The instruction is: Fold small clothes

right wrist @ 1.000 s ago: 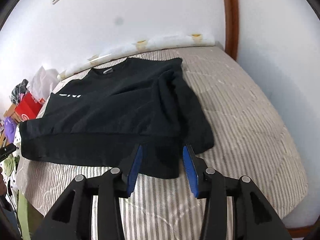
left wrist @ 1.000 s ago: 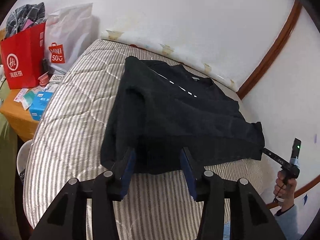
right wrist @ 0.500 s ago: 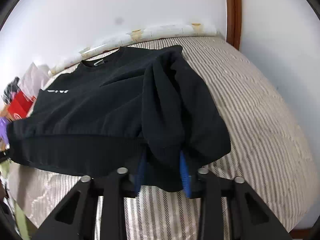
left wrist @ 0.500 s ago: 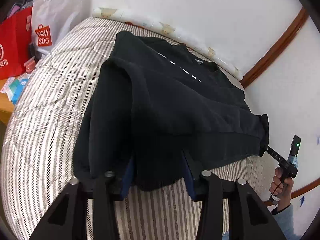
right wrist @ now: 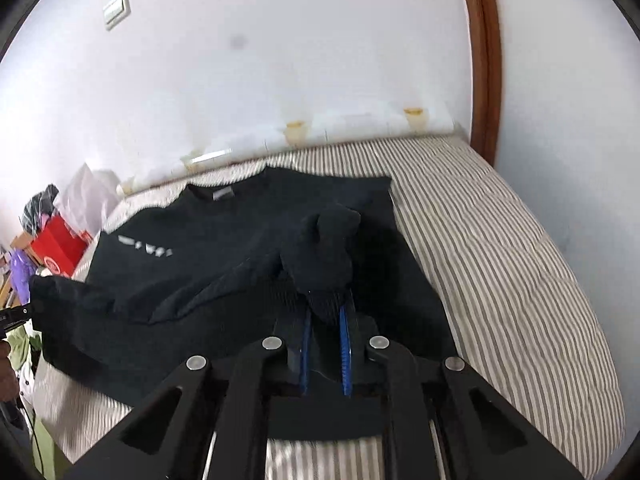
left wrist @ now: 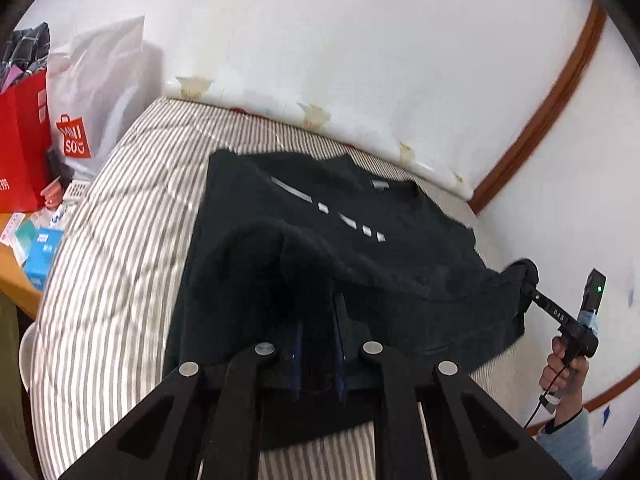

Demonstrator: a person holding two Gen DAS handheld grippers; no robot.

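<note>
A black sweatshirt (left wrist: 360, 248) with a white chest print lies on the striped mattress (left wrist: 120, 264); it also shows in the right wrist view (right wrist: 224, 264). My left gripper (left wrist: 318, 320) is shut on the sweatshirt's bottom hem at its left corner and holds it lifted off the bed. My right gripper (right wrist: 326, 312) is shut on the hem at the right corner, also lifted. The raised hem sags between the two grippers. The right gripper also shows far right in the left wrist view (left wrist: 532, 280), gripping cloth. The collar end rests flat near the wall.
The mattress (right wrist: 500, 264) meets a white wall at the far side. A red bag (left wrist: 20, 144) and a white bag (left wrist: 96, 92) stand left of the bed, above a wooden table (left wrist: 16, 276) with small boxes. Brown trim (right wrist: 480, 52) runs up the right corner.
Both grippers moved in over the hem, closed on it and lifted it off the mattress. The lower half of the sweatshirt now rises toward the collar.
</note>
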